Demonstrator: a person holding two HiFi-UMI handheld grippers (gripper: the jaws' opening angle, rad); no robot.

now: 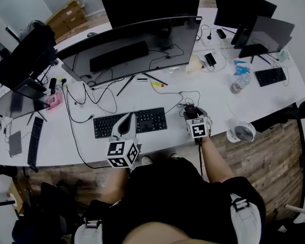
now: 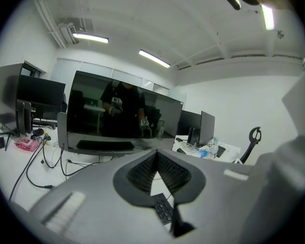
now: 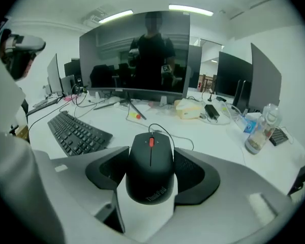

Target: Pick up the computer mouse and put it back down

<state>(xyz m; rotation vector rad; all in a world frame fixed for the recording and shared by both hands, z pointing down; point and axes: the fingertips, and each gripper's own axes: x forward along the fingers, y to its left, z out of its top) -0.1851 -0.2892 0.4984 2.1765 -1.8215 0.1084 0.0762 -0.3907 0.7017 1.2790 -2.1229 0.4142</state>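
A black computer mouse (image 3: 151,169) with a red scroll wheel sits between the jaws of my right gripper (image 3: 151,155), which is shut on its sides. Its cable runs away across the white desk (image 3: 213,136). In the head view the mouse (image 1: 190,109) and right gripper (image 1: 192,113) are right of the black keyboard (image 1: 153,120). I cannot tell whether the mouse is off the desk. My left gripper (image 1: 125,125) hangs over the keyboard's middle. Its jaws meet at the tips with nothing between them (image 2: 155,155), and keyboard keys (image 2: 163,208) show below.
A wide curved monitor (image 1: 132,47) stands behind the keyboard, with loose cables (image 1: 104,93) on the desk below it. A small white fan (image 1: 242,132) sits near the front edge at the right. A bottle (image 3: 259,133) and a second keyboard (image 1: 270,76) lie further right.
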